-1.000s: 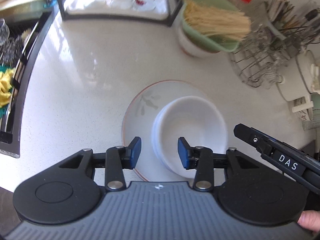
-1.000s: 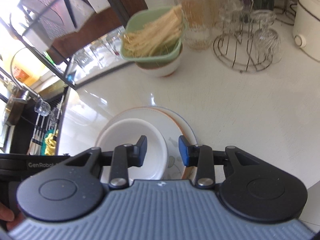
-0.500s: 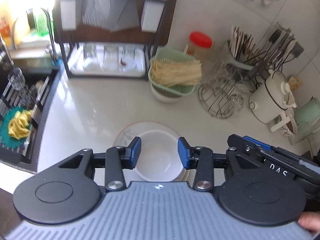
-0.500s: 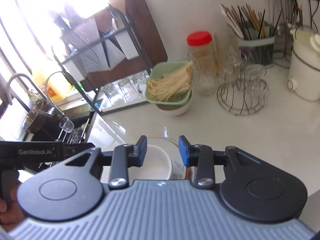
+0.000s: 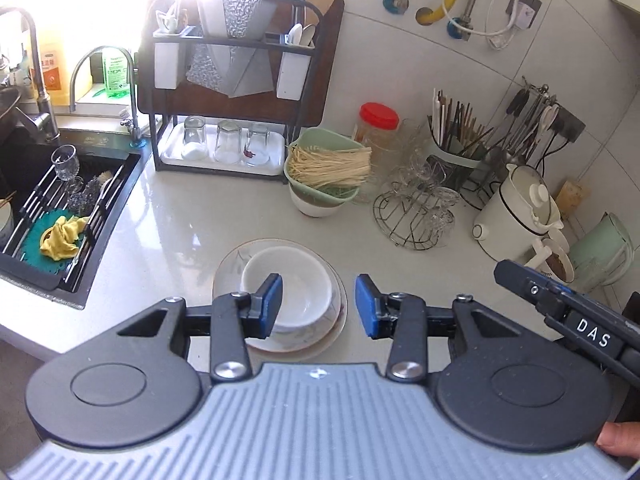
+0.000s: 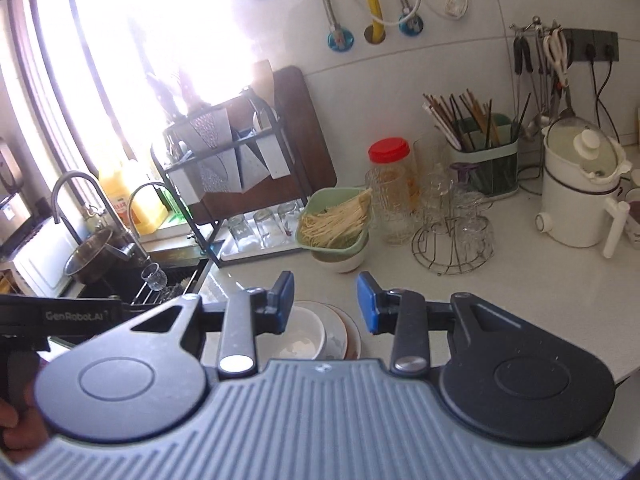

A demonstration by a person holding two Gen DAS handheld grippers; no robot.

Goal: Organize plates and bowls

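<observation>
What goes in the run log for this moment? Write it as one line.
left tool: open, empty | right tool: open, empty | white bowl: on plates, on counter

Below my left claw [image 5: 316,306] the table [image 5: 176,216] lies bare around the stacked plates [image 5: 280,344]. Ahead stand the green noodle basket [image 5: 324,168] and wire glass rack [image 5: 412,216]; ahead-left the sink [image 5: 52,208] drops away; my right claw [image 5: 568,312] crowds the right side.
</observation>
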